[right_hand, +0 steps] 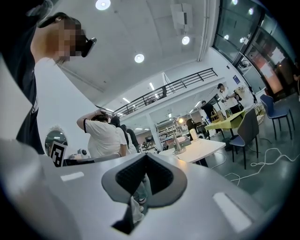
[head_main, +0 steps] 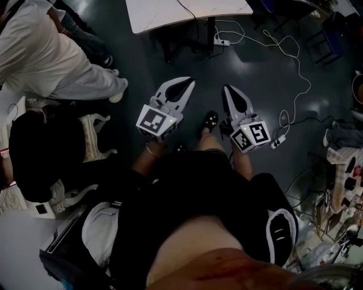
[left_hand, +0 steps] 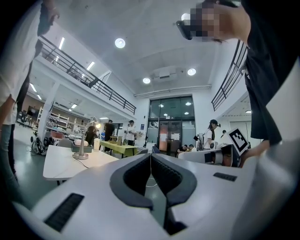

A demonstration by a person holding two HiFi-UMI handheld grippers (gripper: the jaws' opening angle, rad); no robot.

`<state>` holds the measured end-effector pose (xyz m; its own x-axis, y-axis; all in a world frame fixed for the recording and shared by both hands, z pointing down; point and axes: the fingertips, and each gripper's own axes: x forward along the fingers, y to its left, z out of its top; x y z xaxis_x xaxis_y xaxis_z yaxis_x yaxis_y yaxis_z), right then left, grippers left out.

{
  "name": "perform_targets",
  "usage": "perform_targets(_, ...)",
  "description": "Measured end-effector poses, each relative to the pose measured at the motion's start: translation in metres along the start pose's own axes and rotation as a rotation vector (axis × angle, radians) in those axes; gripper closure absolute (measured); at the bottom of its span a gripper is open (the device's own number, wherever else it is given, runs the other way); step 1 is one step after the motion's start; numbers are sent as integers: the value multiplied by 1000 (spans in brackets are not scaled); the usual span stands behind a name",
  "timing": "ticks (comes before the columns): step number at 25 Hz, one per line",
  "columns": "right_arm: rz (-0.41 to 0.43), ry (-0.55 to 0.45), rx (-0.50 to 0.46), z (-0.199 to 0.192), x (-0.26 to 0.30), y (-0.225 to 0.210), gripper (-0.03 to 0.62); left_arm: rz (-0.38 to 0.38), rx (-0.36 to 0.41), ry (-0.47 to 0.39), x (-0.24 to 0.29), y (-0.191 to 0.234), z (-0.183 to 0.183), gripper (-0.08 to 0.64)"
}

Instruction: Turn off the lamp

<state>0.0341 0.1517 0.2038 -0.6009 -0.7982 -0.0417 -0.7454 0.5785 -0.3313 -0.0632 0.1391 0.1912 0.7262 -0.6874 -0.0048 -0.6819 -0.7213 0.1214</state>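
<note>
The desk lamp (left_hand: 82, 149) stands on a white table (left_hand: 61, 164) some way ahead; it has a thin metal stem, a round base and a lit head. In the right gripper view the lamp (right_hand: 178, 140) shows on the same table (right_hand: 199, 149), its bulb glowing. My left gripper (head_main: 189, 82) and right gripper (head_main: 228, 89) are held side by side over the dark floor, both pointing level toward the table. Each is shut with nothing between its jaws, and both are well short of the lamp. The head view shows only the table's near edge (head_main: 187, 14), not the lamp.
A person in a white shirt (head_main: 51, 56) is at the left, beside a chair (head_main: 93, 136). White cables (head_main: 295, 68) and a power strip (head_main: 222, 42) lie on the floor by the table. Grey and blue chairs (right_hand: 248, 131) stand to the right, and people are farther back.
</note>
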Motion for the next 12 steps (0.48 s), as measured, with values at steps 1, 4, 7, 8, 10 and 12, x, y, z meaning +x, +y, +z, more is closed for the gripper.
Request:
perform_targets(1, 4, -1, 1, 1, 3, -3, 592, 8, -4, 4, 3, 3, 0, 552)
perform_targets(4, 12, -2, -1, 1, 10, -15, 592, -2, 3, -2, 14, 8, -2, 554)
perform_targets(7, 13, -2, 2, 4, 15, -29, 592, -5, 15, -2, 29, 12, -3, 552)
perform_targets(8, 11, -3, 6, 5, 16, -35, 592, -4, 17, -2, 34, 13, -4, 552)
perform_targets(10, 7, -4, 17, 6, 21, -45, 592, 1, 20, 0, 43, 17, -5, 552)
perform_targets(12, 11, -2, 24, 8, 27, -54, 592, 6, 22, 8, 52, 20, -7, 554)
